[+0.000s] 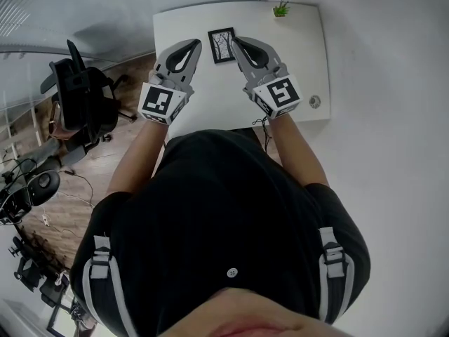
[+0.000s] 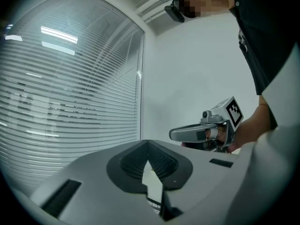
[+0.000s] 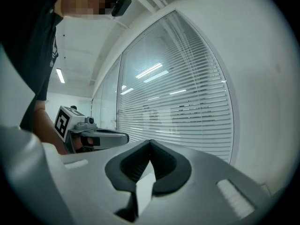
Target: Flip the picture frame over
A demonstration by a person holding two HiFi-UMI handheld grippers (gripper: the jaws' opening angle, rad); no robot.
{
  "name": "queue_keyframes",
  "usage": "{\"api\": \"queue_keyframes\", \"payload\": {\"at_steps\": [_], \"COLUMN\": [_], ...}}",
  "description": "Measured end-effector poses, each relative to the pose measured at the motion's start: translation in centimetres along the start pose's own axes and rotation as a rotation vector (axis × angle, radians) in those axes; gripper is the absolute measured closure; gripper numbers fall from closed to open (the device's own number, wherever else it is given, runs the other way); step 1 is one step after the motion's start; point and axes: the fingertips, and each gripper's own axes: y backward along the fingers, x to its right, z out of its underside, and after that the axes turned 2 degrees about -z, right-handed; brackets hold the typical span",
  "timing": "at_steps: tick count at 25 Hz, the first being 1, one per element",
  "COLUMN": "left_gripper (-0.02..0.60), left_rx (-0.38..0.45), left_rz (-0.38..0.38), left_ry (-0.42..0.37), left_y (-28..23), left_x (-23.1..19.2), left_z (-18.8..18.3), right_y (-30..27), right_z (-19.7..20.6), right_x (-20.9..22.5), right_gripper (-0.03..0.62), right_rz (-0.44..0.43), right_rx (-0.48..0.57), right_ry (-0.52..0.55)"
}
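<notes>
A small black picture frame (image 1: 222,45) lies flat on the white table (image 1: 302,55), face up, with a bare-tree drawing showing. My left gripper (image 1: 196,45) hovers just left of the frame, shut and holding nothing. My right gripper (image 1: 235,42) hovers at the frame's right edge, also shut and holding nothing. Both point level toward the far side of the table. In the left gripper view the jaws (image 2: 148,143) meet at their tips, and the right gripper (image 2: 206,131) shows beside them. The right gripper view shows its own closed jaws (image 3: 150,143) and the left gripper (image 3: 89,136).
A small potted green plant (image 1: 281,9) stands at the table's far edge. A round cable port (image 1: 315,102) sits near the right front corner. A black office chair (image 1: 81,97) stands on the wooden floor at left. Window blinds (image 3: 187,107) are behind the table.
</notes>
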Motion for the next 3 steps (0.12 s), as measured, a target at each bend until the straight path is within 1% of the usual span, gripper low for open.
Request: {"api": "queue_keyframes", "payload": {"at_steps": [3], "left_gripper": [0.574], "left_rx": [-0.002], "left_rz": [-0.001], "left_ry": [0.001], "left_y": [-0.07], "left_x": [-0.09], "left_z": [0.16], "right_y": [-0.05], "right_z": [0.1], "right_x": [0.32], "right_gripper": [0.585], "right_rz": [0.025], "right_rx": [-0.02], "right_ry": [-0.01]}}
